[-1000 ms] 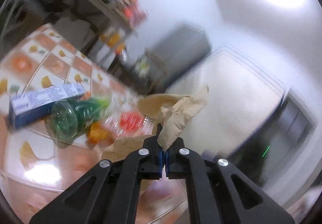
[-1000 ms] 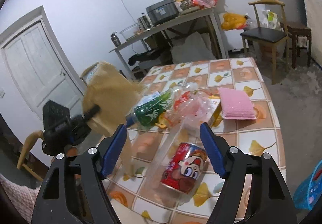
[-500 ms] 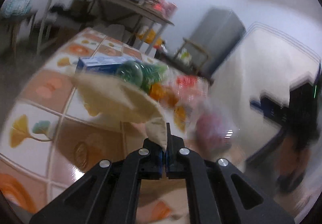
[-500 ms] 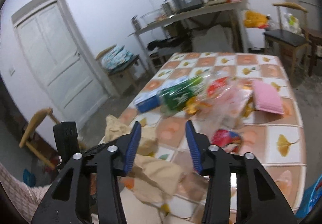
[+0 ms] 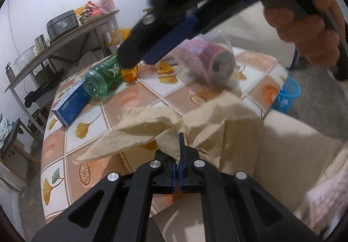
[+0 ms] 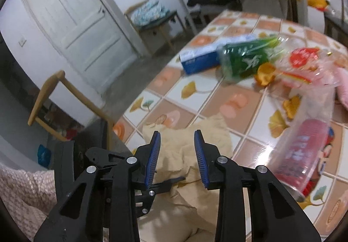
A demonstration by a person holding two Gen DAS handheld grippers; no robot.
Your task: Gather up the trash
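My left gripper (image 5: pixel 180 144) is shut on a crumpled beige paper bag (image 5: pixel 217 120) that drapes over the near edge of the tiled table (image 5: pixel 134 98). My right gripper (image 6: pixel 177 155) hovers just above the same bag (image 6: pixel 187 146). Its jaws are closing, with paper in the gap and the blue pads (image 6: pixel 152 159) not pressing on it. In the left wrist view the right gripper (image 5: pixel 141 57) reaches in from the top, held by a hand (image 5: pixel 304 31). Further along the table lie a green bottle (image 6: pixel 245 59), a blue box (image 6: pixel 200 57) and a red can in clear plastic (image 6: pixel 304 150).
Orange peel (image 6: pixel 264 73) and a pink sponge (image 6: pixel 343 85) lie among the litter. A blue basket (image 5: pixel 287 96) stands on the floor past the table. A wooden chair (image 6: pixel 54 94) and a white door (image 6: pixel 71 18) are to the left. Patterned cloth (image 6: pixel 21 194) is close below.
Both grippers came down toward the near table edge. The left one rolled upright with the paper bag still clamped. The right jaws narrowed and now straddle the bag.
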